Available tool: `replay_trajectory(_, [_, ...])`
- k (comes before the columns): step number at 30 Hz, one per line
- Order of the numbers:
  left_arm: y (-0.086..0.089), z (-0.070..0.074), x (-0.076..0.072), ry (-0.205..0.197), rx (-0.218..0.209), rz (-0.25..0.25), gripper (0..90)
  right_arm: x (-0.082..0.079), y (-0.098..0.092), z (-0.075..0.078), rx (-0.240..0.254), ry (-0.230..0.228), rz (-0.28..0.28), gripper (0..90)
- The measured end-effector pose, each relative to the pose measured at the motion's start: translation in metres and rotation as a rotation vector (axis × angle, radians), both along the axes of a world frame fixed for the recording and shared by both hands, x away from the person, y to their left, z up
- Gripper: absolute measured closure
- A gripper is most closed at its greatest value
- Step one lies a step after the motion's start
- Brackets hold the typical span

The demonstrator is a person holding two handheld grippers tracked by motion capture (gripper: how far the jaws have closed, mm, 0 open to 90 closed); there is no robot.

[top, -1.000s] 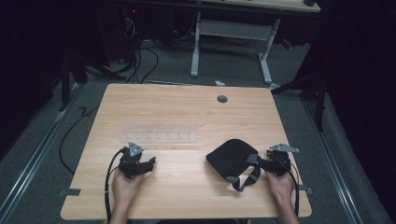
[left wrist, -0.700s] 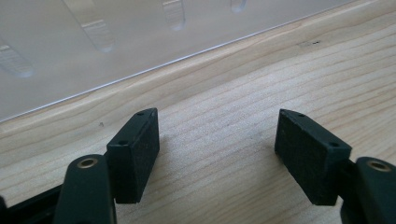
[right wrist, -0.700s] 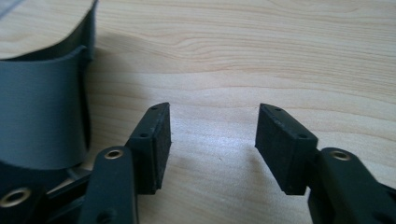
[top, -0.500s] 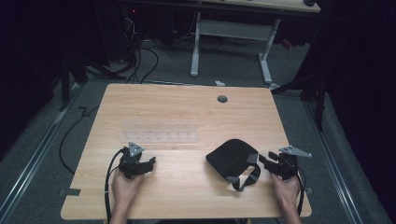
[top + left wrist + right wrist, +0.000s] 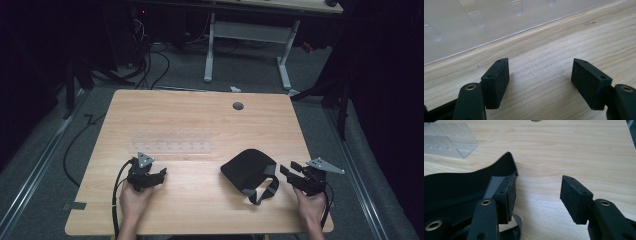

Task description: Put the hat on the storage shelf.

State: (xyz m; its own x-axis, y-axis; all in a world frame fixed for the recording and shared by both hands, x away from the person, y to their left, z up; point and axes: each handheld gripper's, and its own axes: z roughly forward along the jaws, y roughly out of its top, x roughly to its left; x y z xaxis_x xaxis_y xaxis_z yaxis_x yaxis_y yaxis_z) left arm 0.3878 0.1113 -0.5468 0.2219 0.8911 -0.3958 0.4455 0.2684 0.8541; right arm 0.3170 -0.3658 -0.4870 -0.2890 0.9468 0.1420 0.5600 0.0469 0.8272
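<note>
A black pouch with a grey strap (image 5: 250,171) (image 5: 451,192) lies on the right half of the wooden table (image 5: 200,125). My right gripper (image 5: 295,175) (image 5: 537,197) stands open just to its right, its jaws apart with bare wood between them and its left pad at the pouch's edge. A clear plastic rack (image 5: 172,142) (image 5: 474,22) (image 5: 447,141) lies flat in the table's middle. Just in front of that rack my left gripper (image 5: 159,176) (image 5: 540,81) rests open on the wood, holding nothing.
A round grommet hole (image 5: 238,106) sits near the table's far edge. Cables (image 5: 150,65) and a white desk frame (image 5: 247,42) stand on the floor behind. A cable (image 5: 117,200) trails from the left gripper over the front edge.
My right gripper has drawn back to the right, away from the pouch and its strap. The left gripper has stayed where it was.
</note>
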Motion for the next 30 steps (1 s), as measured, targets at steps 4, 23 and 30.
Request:
replay_trajectory(4, [0.000,0.000,0.000,-0.001,0.001,0.000,31.1,-0.001,0.009,0.005,0.001,-0.005,0.028,45.2])
replay_trajectory(23, [0.000,0.000,0.000,0.000,0.002,-0.002,30.8,0.020,0.037,-0.010,0.036,0.069,0.146,39.4])
replay_trajectory(30, [0.000,0.000,0.000,0.000,0.001,-0.002,30.6,0.028,0.047,-0.018,0.043,0.105,0.179,39.4])
